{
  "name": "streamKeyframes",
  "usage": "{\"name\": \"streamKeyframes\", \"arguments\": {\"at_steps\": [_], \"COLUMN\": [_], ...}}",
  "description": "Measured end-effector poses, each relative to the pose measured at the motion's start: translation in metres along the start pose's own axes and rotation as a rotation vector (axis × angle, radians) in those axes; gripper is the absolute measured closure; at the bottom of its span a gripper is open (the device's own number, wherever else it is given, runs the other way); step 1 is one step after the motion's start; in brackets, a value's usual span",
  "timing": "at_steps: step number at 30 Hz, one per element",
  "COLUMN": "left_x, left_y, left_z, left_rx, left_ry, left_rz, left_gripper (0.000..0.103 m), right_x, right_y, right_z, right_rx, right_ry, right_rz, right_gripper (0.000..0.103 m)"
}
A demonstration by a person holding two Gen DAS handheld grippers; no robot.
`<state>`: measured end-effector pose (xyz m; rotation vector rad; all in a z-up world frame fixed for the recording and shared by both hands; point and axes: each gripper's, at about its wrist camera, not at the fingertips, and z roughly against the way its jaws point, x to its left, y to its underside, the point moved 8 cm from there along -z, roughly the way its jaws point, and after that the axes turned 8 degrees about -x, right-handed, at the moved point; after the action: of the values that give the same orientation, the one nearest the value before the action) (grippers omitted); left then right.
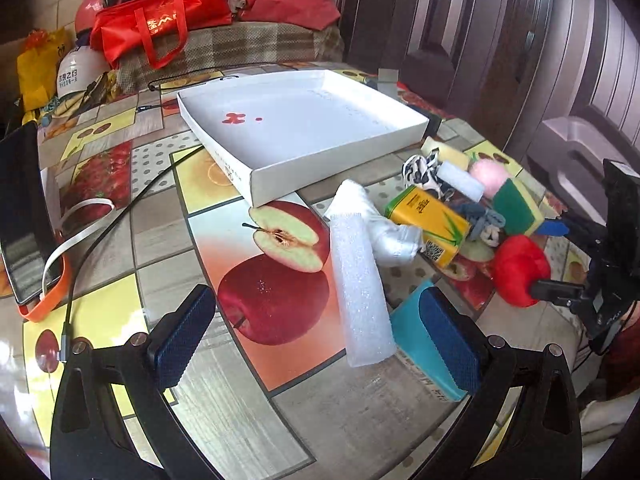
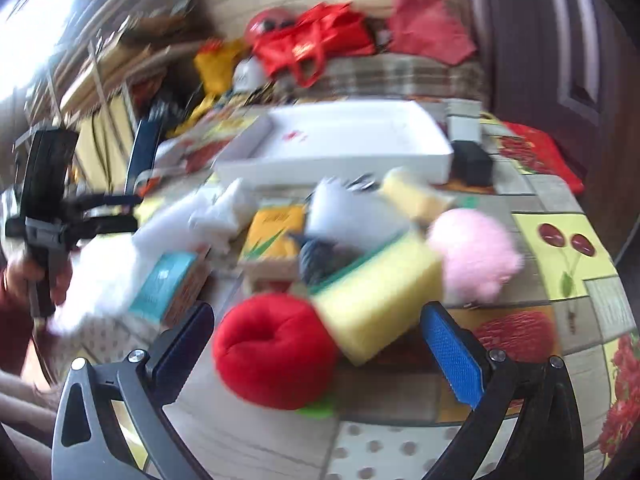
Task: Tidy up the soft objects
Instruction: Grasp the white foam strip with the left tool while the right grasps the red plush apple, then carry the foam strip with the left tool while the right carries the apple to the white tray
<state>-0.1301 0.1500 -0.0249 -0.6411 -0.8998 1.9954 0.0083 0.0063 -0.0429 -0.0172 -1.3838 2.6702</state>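
Note:
An empty white tray (image 1: 344, 160) sits on the fruit-print table; it also shows in the blurred right wrist view (image 2: 332, 168). A pile of items lies to its right: a white foam block (image 1: 360, 288), a white cloth (image 1: 384, 228), a yellow carton (image 1: 430, 224), a teal box (image 1: 416, 340), a yellow-green sponge (image 1: 518, 206), a pink pompom (image 1: 488, 174) and a red plush apple (image 1: 520, 268). My left gripper (image 1: 316, 340) is open above the table, with the foam block's near end between its jaws. My right gripper (image 2: 320, 352) is open around the red plush apple (image 2: 276, 356), beside the sponge (image 2: 380, 292) and the pompom (image 2: 476, 252).
A phone (image 1: 22, 216) with white and black cables (image 1: 120, 212) lies at the table's left edge. Red bags (image 1: 160, 20) and a helmet rest on a plaid seat behind the table. A dark door stands at the right. A small black box (image 2: 472, 162) sits by the tray.

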Motion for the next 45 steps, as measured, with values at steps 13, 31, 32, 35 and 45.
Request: {"name": "streamKeyframes", "arguments": {"at_steps": [13,31,32,35,45], "left_x": [-0.007,0.030,0.028,0.030,0.050], "left_y": [0.015,-0.074,-0.077,-0.087,-0.106], "left_z": [-0.029,0.011,0.008,-0.003,-0.028], "left_rx": [0.057,-0.520,-0.521,-0.525,-0.517], "left_ry": [-0.024,-0.284,-0.282,-0.283,-0.320], "left_rz": [-0.077,0.030,0.023,0.030,0.062], "left_gripper": [0.084,0.084,0.084,0.084,0.084], "right_x": [0.005,-0.027,-0.027,-0.023,-0.042], "right_y": [0.014,-0.086,-0.089,-0.101,-0.132], "right_z": [-0.015,-0.020,-0.025,-0.038,-0.082], "right_rx": [0.098,-0.417,-0.419,-0.425,-0.416], "right_ry": [0.020,0.100,0.096,0.122,0.106], "right_rz": [0.056,-0.270,-0.277,-0.222,-0.216], "right_gripper": [0.047,0.045,0.045,0.045,0.045]}}
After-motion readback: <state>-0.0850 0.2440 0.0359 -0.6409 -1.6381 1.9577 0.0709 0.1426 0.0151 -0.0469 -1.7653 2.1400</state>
